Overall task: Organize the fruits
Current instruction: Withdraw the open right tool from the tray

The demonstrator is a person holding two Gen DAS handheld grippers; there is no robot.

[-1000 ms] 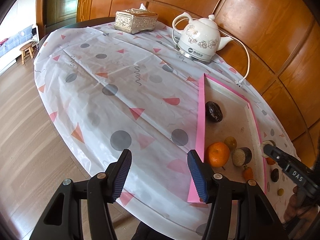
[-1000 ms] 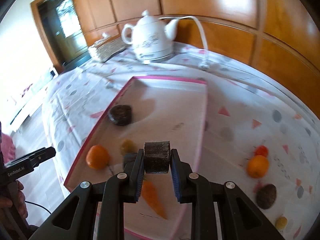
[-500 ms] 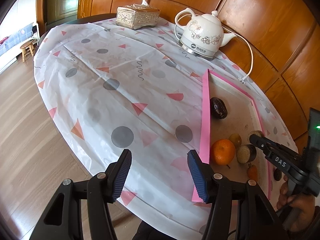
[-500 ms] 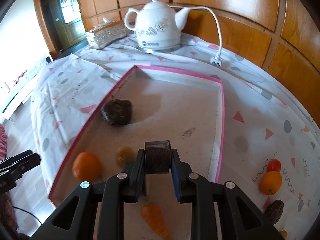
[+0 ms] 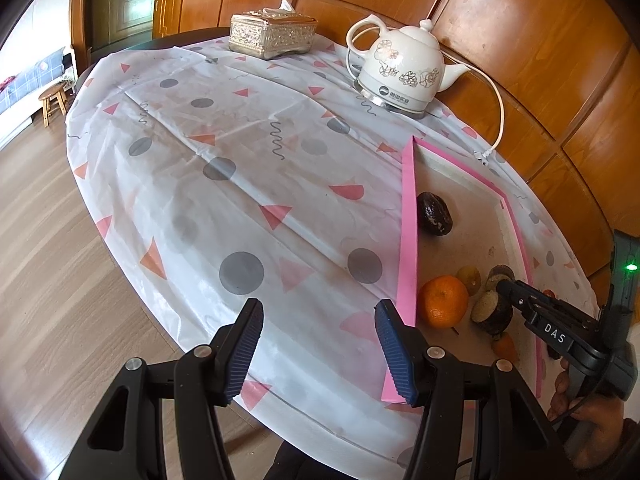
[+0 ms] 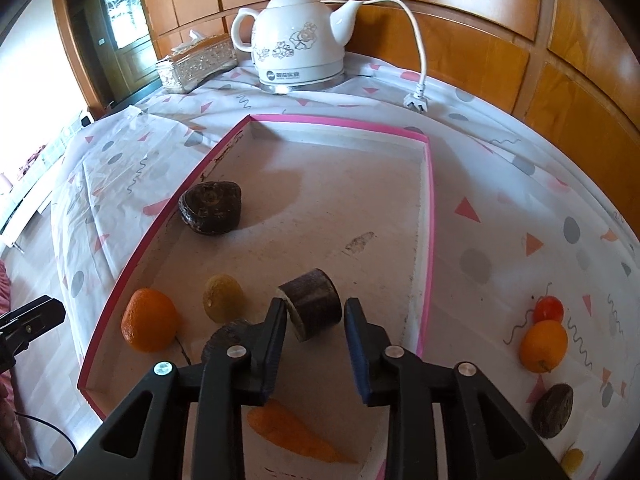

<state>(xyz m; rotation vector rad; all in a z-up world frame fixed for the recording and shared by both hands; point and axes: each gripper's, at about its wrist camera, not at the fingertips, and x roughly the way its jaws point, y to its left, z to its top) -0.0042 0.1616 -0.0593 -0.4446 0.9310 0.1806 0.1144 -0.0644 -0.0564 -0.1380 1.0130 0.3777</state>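
Observation:
A pink-rimmed tray point(image 6: 430, 208) holds a dark lumpy fruit point(image 6: 211, 209), an orange point(image 6: 149, 325), a yellowish fruit point(image 6: 223, 298), a carrot point(image 6: 296, 437) and another dark piece point(image 6: 221, 340). My right gripper point(image 6: 316, 314) is open; a dark cut cylinder point(image 6: 314, 304) lies tilted between its fingers in the tray. An orange point(image 6: 543, 346), a red fruit point(image 6: 549, 309) and a dark fruit point(image 6: 553, 410) lie on the cloth to the right. My left gripper point(image 5: 318, 344) is open and empty over the cloth, left of the tray point(image 5: 408, 240).
A white kettle point(image 6: 298, 40) with its cord and plug point(image 6: 418, 100) stands behind the tray. A silver tissue box point(image 5: 272, 32) sits at the table's far edge. The table edge and wooden floor lie to the left. Wood panelling backs the table.
My right gripper has opened and let go of the dark cylinder, which now lies tilted in the tray. It moved forward over the tray first. The left gripper stayed open.

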